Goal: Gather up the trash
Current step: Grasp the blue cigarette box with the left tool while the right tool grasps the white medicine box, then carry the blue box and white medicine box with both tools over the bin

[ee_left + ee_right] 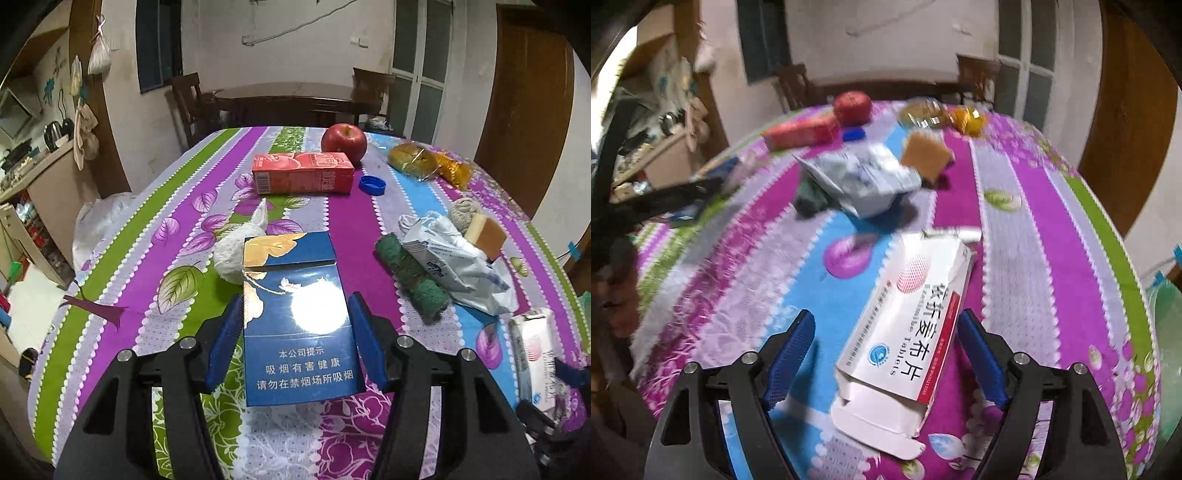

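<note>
Two claws show, one in each wrist view. The left claw (295, 317) is clamped on a blue cigarette pack (299, 317), its blue pads (231, 328) pressed to the pack's long sides; the pack's lid end points away from the camera, over the striped cloth (351, 229) of the bench. Just behind the pack lies a white crumpled tissue (236, 251).

The right claw (886, 354) stands apart, with a white tablet box (908, 325) between its pads; the box lies flat on the cloth, flap open at the near end, tilted so that its right edge is just beside the right pad (979, 354), and whether they touch I cannot tell. The left pad is well clear of it.

Farther across the bench, in the left view: a red carton (303, 173) lying on its side, an apple (344, 142) behind it, a blue cap (373, 184) beside the carton, a wrapped bun (413, 160), a green scourer (413, 277), a crumpled white bag (454, 266) touching it, and a tan sponge (487, 232) behind the bag.
</note>
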### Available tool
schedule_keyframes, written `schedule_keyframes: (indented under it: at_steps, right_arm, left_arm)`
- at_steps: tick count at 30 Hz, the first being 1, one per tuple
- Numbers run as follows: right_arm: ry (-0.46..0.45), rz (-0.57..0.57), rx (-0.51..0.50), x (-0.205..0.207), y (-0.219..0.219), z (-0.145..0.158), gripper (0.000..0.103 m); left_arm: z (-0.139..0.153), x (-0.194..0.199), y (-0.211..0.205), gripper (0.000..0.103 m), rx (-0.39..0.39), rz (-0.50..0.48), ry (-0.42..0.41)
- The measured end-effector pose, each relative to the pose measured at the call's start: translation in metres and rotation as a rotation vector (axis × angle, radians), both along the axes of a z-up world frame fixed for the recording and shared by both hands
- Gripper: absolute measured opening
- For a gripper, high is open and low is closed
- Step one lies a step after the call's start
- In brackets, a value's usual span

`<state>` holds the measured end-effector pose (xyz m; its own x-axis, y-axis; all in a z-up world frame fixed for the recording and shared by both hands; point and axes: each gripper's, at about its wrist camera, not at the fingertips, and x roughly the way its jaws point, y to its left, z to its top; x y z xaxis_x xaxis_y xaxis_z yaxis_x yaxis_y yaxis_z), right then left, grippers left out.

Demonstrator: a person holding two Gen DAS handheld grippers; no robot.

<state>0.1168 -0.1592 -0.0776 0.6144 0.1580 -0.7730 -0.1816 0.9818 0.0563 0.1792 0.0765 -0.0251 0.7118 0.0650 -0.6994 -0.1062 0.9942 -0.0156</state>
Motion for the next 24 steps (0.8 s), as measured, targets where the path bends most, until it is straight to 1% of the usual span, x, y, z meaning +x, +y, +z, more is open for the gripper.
schedule_keyframes:
  at_steps: [1,2,4,5,8,11,16,24]
  right_arm:
    - [0.01,-0.014,-0.004,0.001,0.0,-0.003,0.061]
    - [0.014,-0.022,0.019,0.0,-0.002,-0.004,0.057]
    - [0.011,-0.032,0.06,-0.003,-0.007,0.0,0.051]
    - [0.005,-0.038,0.064,-0.005,-0.008,0.001,0.049]
    - [-0.036,-0.046,0.1,-0.013,-0.016,0.012,0.047]
    - [-0.1,-0.056,0.093,-0.021,-0.022,0.027,0.046]
    - [-0.177,-0.076,0.101,-0.032,-0.04,0.054,0.045]
    - [-0.285,-0.15,0.088,-0.049,-0.09,0.096,0.045]
  left_arm:
    - [0.001,-0.001,0.001,0.055,-0.002,-0.004,-0.005]
    - [0.001,-0.002,0.001,0.055,0.0,-0.005,-0.01]
    - [0.002,-0.005,0.0,0.055,0.006,-0.011,-0.022]
    - [0.002,-0.006,0.0,0.055,0.001,-0.018,-0.023]
    - [0.006,-0.008,-0.006,0.055,-0.006,-0.037,-0.034]
    - [0.014,-0.008,-0.02,0.055,-0.001,-0.07,-0.05]
    - [0.029,-0.006,-0.06,0.055,0.039,-0.147,-0.088]
    - [0.05,-0.001,-0.136,0.055,0.081,-0.297,-0.133]
